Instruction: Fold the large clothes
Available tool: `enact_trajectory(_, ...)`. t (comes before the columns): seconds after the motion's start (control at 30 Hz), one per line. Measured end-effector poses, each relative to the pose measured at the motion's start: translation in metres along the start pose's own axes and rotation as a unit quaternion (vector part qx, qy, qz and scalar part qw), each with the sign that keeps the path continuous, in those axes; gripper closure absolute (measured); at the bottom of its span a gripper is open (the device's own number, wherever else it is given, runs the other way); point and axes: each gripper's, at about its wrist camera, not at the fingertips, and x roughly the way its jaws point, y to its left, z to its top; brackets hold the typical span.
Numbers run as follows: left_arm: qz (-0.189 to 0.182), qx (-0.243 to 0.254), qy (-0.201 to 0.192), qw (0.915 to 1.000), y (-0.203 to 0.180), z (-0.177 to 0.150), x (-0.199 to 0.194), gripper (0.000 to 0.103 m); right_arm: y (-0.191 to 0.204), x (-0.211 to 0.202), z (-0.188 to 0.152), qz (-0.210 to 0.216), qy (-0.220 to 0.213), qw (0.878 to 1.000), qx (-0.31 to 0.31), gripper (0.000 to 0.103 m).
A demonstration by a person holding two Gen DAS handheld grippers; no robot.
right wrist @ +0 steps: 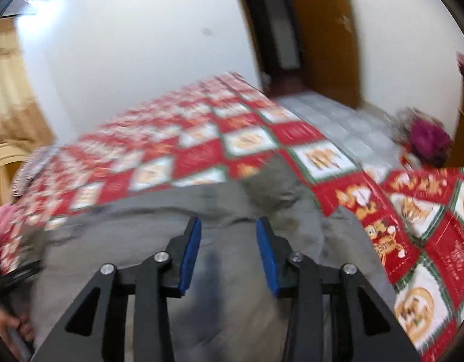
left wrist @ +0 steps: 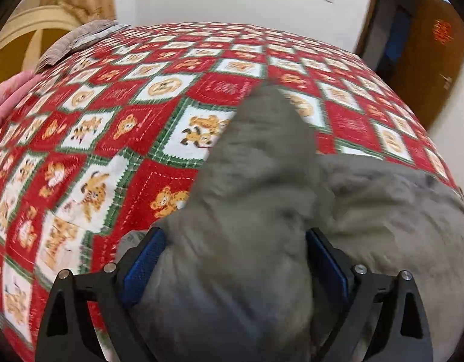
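My left tool (left wrist: 235, 259) stands wide, a thick bunch of the grey garment (left wrist: 262, 181) between its pads at lower centre; whether it grips, I cannot tell. My right tool (right wrist: 228, 253) hangs open above the garment on the bed (right wrist: 201, 138).

Bed (left wrist: 159, 96), red bear-print cover, grey garment (left wrist: 367, 211)

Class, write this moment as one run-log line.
left tongs: wide, grey garment bunched between | right tongs: open above garment | surface: teddy-bear bedspread | fold: unfinished
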Motion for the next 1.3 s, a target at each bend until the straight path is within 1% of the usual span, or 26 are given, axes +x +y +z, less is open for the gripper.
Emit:
enact_trajectory(0.03,-0.023,-0.001,-0.009,0.9997,0.004,-0.004,-0.015,0.009,0.011,-0.013,-0.001,0.013,0.000,1.000,-0.019,0.075)
enact_trajectory(0.07,-0.048,-0.005,-0.022,0.9986,0.012,-0.010,-0.036,0.009,0.024,-0.026,-0.004,0.024,0.000,0.999,-0.041,0.077)
enact_trajectory(0.13,-0.061,-0.020,-0.050,0.9967,0.032,-0.025,-0.072,0.009,0.052,-0.054,-0.013,0.042,-0.005,0.996,-0.079,0.077)
enact_trajectory(0.2,-0.053,-0.047,-0.082,0.9941,0.054,-0.053,-0.110,0.009,0.079,-0.063,-0.023,0.086,0.009,0.992,-0.087,0.077)
enact_trajectory(0.3,-0.043,-0.077,-0.104,0.9907,0.079,-0.097,-0.141,0.009,0.120,-0.050,-0.044,0.123,0.044,0.987,-0.096,0.077)
enact_trajectory(0.37,-0.025,-0.090,-0.103,0.9903,0.090,-0.112,-0.148,0.009,0.137,-0.036,-0.059,0.129,0.058,0.985,-0.103,0.077)
enact_trajectory(0.4,-0.021,-0.106,-0.103,0.9888,0.095,-0.126,-0.152,0.009,0.143,-0.023,-0.068,0.119,0.073,0.985,-0.106,0.077)
enact_trajectory(0.47,-0.035,-0.132,-0.105,0.9850,0.103,-0.139,-0.154,0.009,0.148,0.003,-0.084,0.099,0.105,0.984,-0.106,0.078)
enact_trajectory(0.5,-0.050,-0.158,-0.104,0.9807,0.107,-0.146,-0.153,0.009,0.147,0.017,-0.094,0.086,0.115,0.984,-0.107,0.079)
enact_trajectory(0.57,-0.090,-0.208,-0.095,0.9693,0.111,-0.156,-0.146,0.009,0.145,0.023,-0.107,0.076,0.103,0.984,-0.122,0.081)
enact_trajectory(0.63,-0.139,-0.242,-0.086,0.9564,0.107,-0.165,-0.140,0.009,0.143,0.025,-0.110,0.073,0.105,0.984,-0.123,0.081)
enact_trajectory(0.67,-0.157,-0.247,-0.087,0.9522,0.103,-0.168,-0.139,0.009,0.143,0.026,-0.110,0.074,0.107,0.984,-0.122,0.081)
enact_trajectory(0.7,-0.165,-0.246,-0.088,0.9510,0.095,-0.171,-0.136,0.009,0.143,0.027,-0.111,0.074,0.107,0.984,-0.122,0.081)
enact_trajectory(0.77,-0.154,-0.241,-0.078,0.9551,0.079,-0.174,-0.126,0.009,0.140,0.026,-0.111,0.077,0.104,0.984,-0.121,0.081)
enact_trajectory(0.8,-0.157,-0.240,-0.073,0.9553,0.074,-0.174,-0.122,0.009,0.139,0.026,-0.111,0.079,0.103,0.984,-0.119,0.081)
enact_trajectory(0.83,-0.160,-0.236,-0.067,0.9560,0.067,-0.170,-0.112,0.009,0.137,0.026,-0.111,0.083,0.103,0.984,-0.115,0.081)
enact_trajectory(0.9,-0.148,-0.236,-0.078,0.9572,0.061,-0.157,-0.103,0.009,0.135,0.026,-0.110,0.089,0.102,0.985,-0.111,0.081)
enact_trajectory(0.93,-0.156,-0.241,-0.084,0.9544,0.060,-0.152,-0.100,0.009,0.136,0.026,-0.112,0.089,0.102,0.985,-0.111,0.081)
enact_trajectory(1.0,-0.184,-0.257,-0.088,0.9446,0.062,-0.142,-0.089,0.009,0.136,0.026,-0.112,0.090,0.102,0.985,-0.111,0.081)
enact_trajectory(1.03,-0.193,-0.260,-0.087,0.9421,0.059,-0.137,-0.081,0.009,0.135,0.027,-0.112,0.092,0.102,0.984,-0.108,0.081)
enact_trajectory(1.1,-0.183,-0.240,-0.099,0.9482,0.046,-0.133,-0.076,0.008,0.134,0.028,-0.112,0.099,0.106,0.984,-0.102,0.081)
enact_trajectory(1.17,-0.202,-0.206,-0.105,0.9519,0.026,-0.125,-0.069,0.008,0.133,0.028,-0.112,0.103,0.108,0.984,-0.097,0.081)
enact_trajectory(1.2,-0.216,-0.194,-0.105,0.9512,0.018,-0.122,-0.067,0.013,0.133,0.029,-0.112,0.103,0.110,0.984,-0.097,0.081)
enact_trajectory(1.23,-0.232,-0.189,-0.106,0.9485,0.014,-0.119,-0.065,0.025,0.134,0.029,-0.112,0.102,0.111,0.984,-0.097,0.081)
enact_trajectory(1.27,-0.246,-0.187,-0.103,0.9455,0.013,-0.115,-0.064,0.061,0.134,0.029,-0.112,0.102,0.113,0.984,-0.098,0.081)
enact_trajectory(1.3,-0.264,-0.186,-0.095,0.9415,0.012,-0.109,-0.061,0.071,0.134,0.030,-0.112,0.101,0.115,0.984,-0.096,0.081)
